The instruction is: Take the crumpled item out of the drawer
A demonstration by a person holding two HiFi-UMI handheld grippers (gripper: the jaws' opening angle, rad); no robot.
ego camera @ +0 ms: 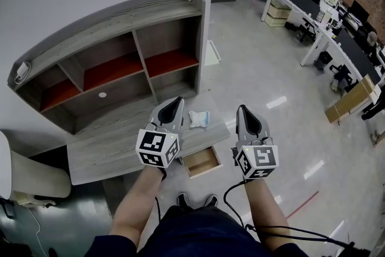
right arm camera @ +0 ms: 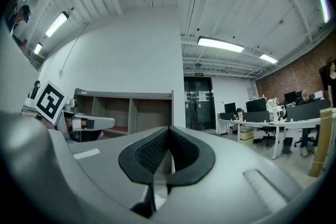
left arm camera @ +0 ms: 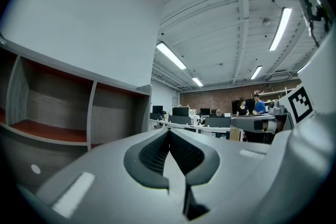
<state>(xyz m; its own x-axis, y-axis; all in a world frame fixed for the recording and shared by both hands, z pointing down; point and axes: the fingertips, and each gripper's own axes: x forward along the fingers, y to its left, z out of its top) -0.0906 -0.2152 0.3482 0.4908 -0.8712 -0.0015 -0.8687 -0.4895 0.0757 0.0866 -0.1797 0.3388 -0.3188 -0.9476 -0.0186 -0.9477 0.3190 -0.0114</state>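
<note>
A crumpled white and pale-blue item lies on the grey desk top, near its right end. Below it, the small drawer stands pulled out and its light wood inside looks bare. My left gripper hovers just left of the item, held up high with its jaws shut and empty. My right gripper hangs to the right of the desk, above the floor, also shut on nothing. In both gripper views the black pads meet at the tip and point level across the room.
A grey hutch with red-floored shelves stands at the back of the desk. A pale chair is at the left. Office desks with monitors and cardboard boxes line the far right. People stand by distant desks.
</note>
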